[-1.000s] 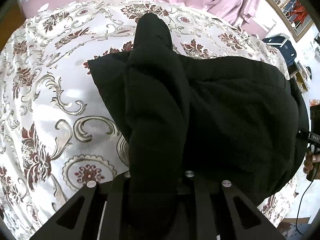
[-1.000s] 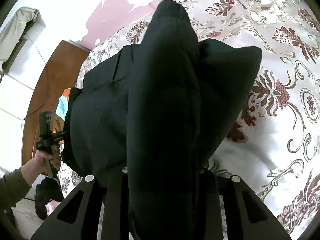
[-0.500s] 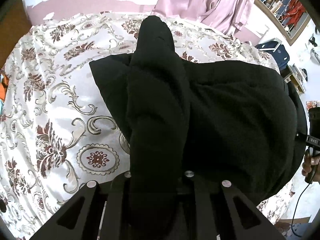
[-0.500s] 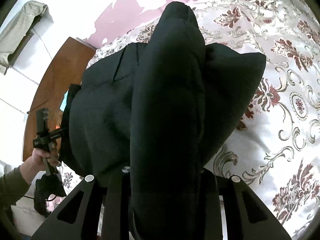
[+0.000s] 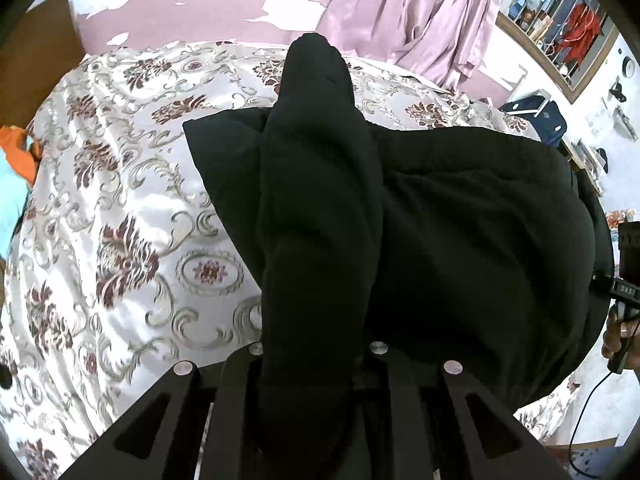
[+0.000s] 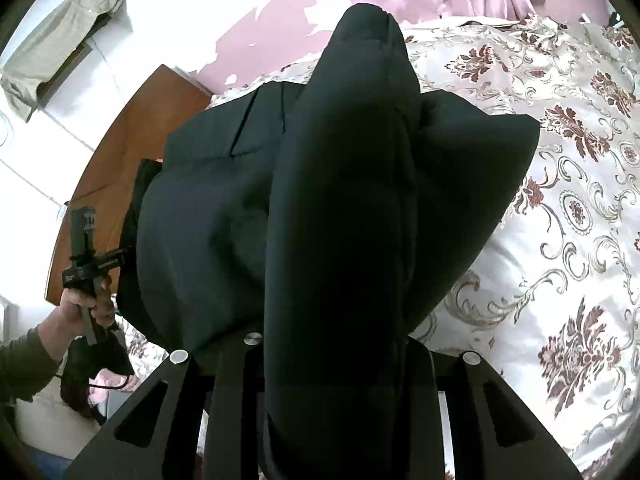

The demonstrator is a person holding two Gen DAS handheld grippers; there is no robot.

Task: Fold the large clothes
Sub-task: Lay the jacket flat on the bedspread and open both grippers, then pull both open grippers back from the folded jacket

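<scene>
Black garment (image 5: pixel 460 220) in both tongs, above bedspread (image 5: pixel 120 200)

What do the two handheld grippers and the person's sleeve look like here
Both are matte black. The right gripper and left gripper show flat angular plates with triangular cutouts and round silver bolt heads. From the right wrist view, the left one is a pistol-handled black frame trailing a thin black cable. The sleeve is dark olive.

Bed (image 5: pixel 120 208): covered with a white spread bearing maroon and gold floral scrolls. Rear wall (image 5: pixel 192 12): pink paint, peeling in white patches. Pink curtains (image 5: pixel 432 16) hang at the right. Wooden headboard (image 6: pixel 132 168) at the bed's left edge.
</scene>
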